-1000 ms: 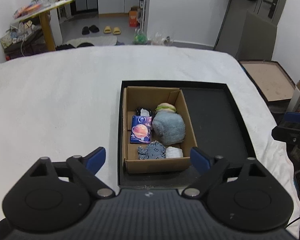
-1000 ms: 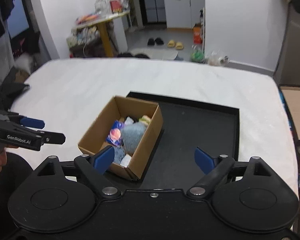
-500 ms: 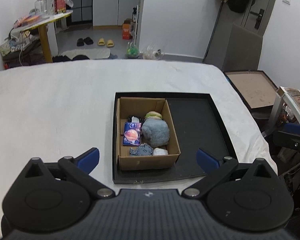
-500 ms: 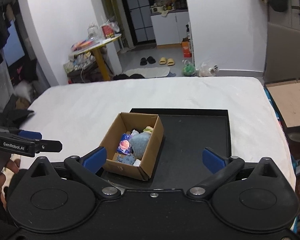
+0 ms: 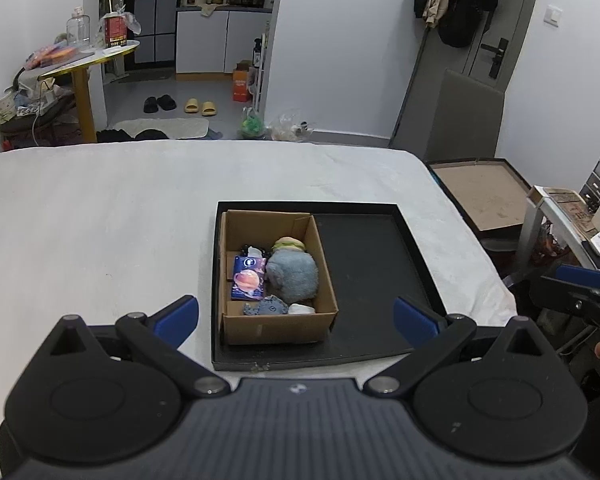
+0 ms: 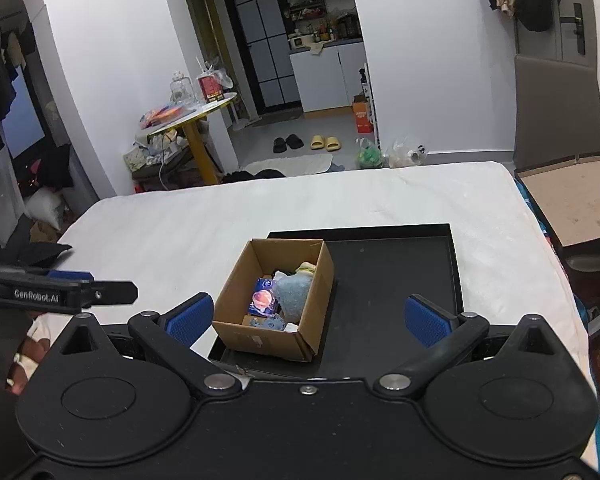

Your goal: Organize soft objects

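A: Left gripper (image 5: 296, 314) state?

B: Jaws were spread wide, nothing between the pads. It hung above the near edge of the tray (image 5: 380, 280), clear of everything.

A: Right gripper (image 6: 307, 318)?

B: Same: wide apart, empty, off the tray's near edge.

A: Where was the soft stuff?

B: All inside the box (image 5: 276, 326), which sat in the tray's left half, at 9 o'clock from the tray's centre. Grey plush (image 5: 294, 274) sat at the box's 3 o'clock, burger toy (image 5: 288, 244) at 1 o'clock touching it, planet pack (image 5: 249, 278) at 9 o'clock. Denim piece (image 5: 269, 307) and a white bit (image 5: 302, 309) lay at 6 o'clock (a black-and-white item at 12 was too small to tell).

A: Tray's right half?

B: Bare black floor. Tray lay on the white bed (image 5: 100, 220).
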Motion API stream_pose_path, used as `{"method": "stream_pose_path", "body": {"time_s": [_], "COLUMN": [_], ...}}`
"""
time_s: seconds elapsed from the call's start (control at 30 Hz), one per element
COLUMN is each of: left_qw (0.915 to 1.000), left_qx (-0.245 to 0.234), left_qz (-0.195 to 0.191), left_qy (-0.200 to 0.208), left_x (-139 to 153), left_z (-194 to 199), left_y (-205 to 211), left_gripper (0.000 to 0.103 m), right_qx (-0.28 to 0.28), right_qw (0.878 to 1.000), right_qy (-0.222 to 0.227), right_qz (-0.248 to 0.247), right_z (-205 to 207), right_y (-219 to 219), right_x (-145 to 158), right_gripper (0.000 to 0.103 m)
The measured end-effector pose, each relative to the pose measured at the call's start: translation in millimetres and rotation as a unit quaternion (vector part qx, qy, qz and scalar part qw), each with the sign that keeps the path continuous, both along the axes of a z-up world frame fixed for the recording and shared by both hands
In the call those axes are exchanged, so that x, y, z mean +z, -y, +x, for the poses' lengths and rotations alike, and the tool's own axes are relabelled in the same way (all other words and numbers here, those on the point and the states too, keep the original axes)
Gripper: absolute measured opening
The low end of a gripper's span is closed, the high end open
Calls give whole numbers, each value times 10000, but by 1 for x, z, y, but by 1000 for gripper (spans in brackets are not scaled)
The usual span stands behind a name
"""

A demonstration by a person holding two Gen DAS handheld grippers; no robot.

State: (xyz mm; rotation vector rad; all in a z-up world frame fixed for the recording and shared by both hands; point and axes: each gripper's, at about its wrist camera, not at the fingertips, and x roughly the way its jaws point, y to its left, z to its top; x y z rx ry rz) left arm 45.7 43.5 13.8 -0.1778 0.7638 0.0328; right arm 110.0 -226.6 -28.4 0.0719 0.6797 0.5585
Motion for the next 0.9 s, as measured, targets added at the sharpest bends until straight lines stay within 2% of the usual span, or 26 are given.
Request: {"method": "stream_pose_path", "body": {"time_s": [0.3, 0.67, 0.9], "left_qw": [9998, 9996, 9995], "left_qx": [45, 252, 155], "left_qz": [20, 100, 253], "left_qy": [207, -23, -81], "left_x": [6, -4, -6], "left_z": [-16, -22, -21], "left_y": [6, 8, 16], "left_gripper": [103, 103, 103], "right_qx": [1, -100, -356], "right_qw": [10000, 9997, 9987], "right_qy": [-9, -100, -206], "right_qz": [70, 191, 303], "right_z": [-12, -29, -34], "right_y": [5, 3, 4], "right_x": [4, 3, -2], "right_gripper": [103, 103, 103]}}
